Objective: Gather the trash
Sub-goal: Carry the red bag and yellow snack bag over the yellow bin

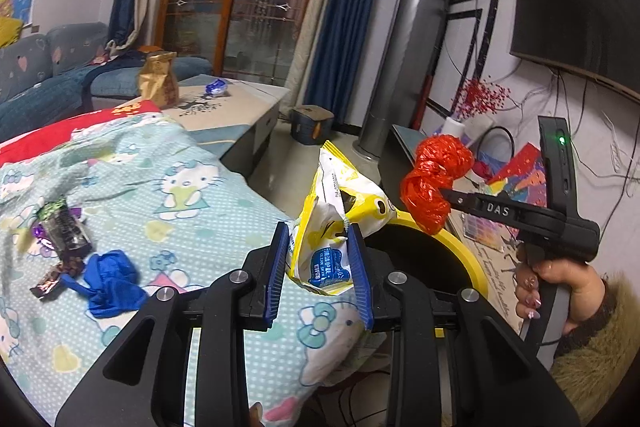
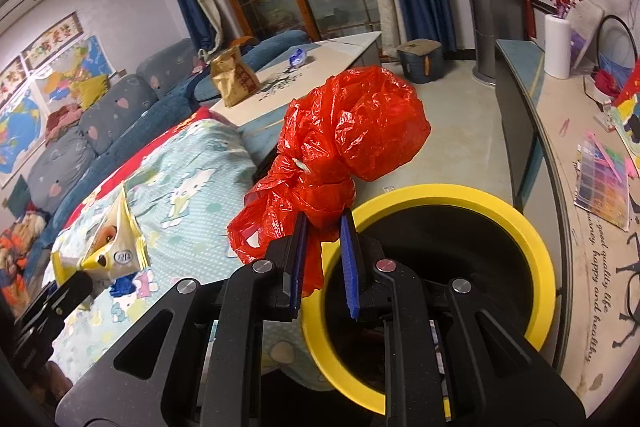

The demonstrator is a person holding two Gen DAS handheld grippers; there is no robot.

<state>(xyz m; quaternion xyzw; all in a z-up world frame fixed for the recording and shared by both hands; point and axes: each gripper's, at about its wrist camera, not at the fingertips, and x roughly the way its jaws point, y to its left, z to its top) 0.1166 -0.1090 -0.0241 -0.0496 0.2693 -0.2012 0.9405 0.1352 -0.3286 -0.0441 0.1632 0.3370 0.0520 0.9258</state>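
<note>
The right gripper [image 2: 323, 223] pinched a light, crinkly red plastic bag [image 2: 348, 131] at its knotted neck at frame centre, while the left gripper [image 1: 318, 231] clamped a limp yellow wrapper [image 1: 336, 223] low down.

Black tool [image 1: 322, 267], blue pads [image 1: 280, 267], furry sleeve [image 1: 600, 355]

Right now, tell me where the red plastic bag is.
The red plastic bag is pinched in the right gripper, hanging above the near-left rim of the yellow-rimmed bin, beside the patterned bedspread.
</note>
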